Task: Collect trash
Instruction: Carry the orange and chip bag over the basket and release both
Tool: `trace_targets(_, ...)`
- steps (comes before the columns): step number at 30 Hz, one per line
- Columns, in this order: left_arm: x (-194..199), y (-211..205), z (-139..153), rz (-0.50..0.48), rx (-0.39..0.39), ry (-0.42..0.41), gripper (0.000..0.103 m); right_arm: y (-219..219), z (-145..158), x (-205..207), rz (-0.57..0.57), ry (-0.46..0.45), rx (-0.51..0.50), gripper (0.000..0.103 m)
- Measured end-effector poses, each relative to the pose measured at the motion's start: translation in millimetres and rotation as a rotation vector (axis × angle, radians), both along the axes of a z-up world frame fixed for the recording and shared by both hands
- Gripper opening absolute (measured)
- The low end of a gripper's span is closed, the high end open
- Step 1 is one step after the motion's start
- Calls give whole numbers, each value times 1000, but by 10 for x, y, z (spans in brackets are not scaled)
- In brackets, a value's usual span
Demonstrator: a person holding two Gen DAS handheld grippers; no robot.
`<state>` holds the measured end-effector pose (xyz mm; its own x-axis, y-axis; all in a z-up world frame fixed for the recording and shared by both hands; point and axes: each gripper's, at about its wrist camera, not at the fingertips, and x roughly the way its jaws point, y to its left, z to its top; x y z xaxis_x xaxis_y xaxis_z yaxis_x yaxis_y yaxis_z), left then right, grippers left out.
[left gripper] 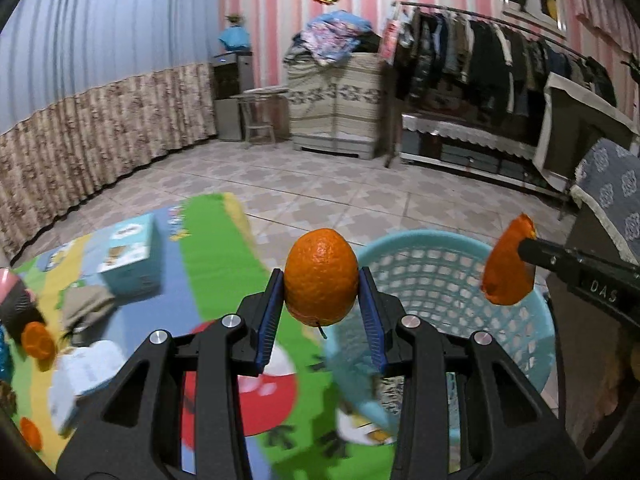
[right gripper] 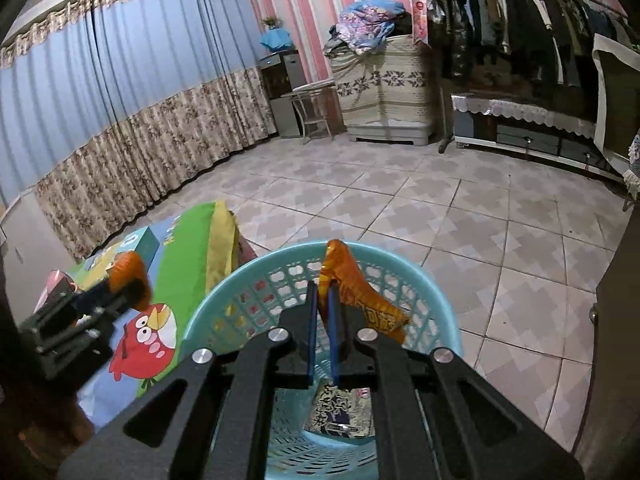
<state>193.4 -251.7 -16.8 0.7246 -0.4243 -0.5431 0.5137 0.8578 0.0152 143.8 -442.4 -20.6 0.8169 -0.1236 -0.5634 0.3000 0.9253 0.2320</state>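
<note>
Left gripper (left gripper: 321, 280): both blue pads (left gripper: 269, 312) press against the sides of a whole orange (left gripper: 321, 276), which sits upright between them with a short stem at its underside. The jaws are clamped on the fruit.

Right gripper (right gripper: 323, 300): the jaws are drawn together, pinching a thin piece of orange peel (right gripper: 352, 296). The peel rises above the fingertips and trails off to the right of them. In the left wrist view the same peel (left gripper: 508, 264) shows at the tip of the right gripper (left gripper: 524, 252), off to the right of the left fingers.

Directly below and beyond the right fingers stands a light blue lattice basket (right gripper: 436, 292). Printed wrappers (right gripper: 340, 412) lie on its bottom. In the left wrist view the basket (left gripper: 460, 280) lies just right of and behind the left fingers, with the held orange over its left rim area.

Left of both grippers is a cartoon-print mat (left gripper: 216, 248). On it, well to the left of the left fingers, rest a light blue box (left gripper: 128, 252), a white crumpled item (left gripper: 84, 376), and further orange pieces (left gripper: 38, 340); this area is blurred.

Beyond the fingertips: tiled floor (right gripper: 400, 200), a blue curtain (left gripper: 100, 60) and a clothes rack (left gripper: 500, 52).
</note>
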Motion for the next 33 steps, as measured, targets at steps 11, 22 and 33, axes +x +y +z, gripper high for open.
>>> trace_targets(11, 55, -402, -128, -72, 13, 31, 41, -88, -46, -8, -7, 6, 27, 5)
trace_targets(22, 148, -243, -19, 1, 12, -6, 68, -60, -56, 5, 12, 13, 22, 5)
trace_targets(33, 71, 213, 143, 96, -4, -74, 84, 137, -95, 143, 53, 38, 11, 8)
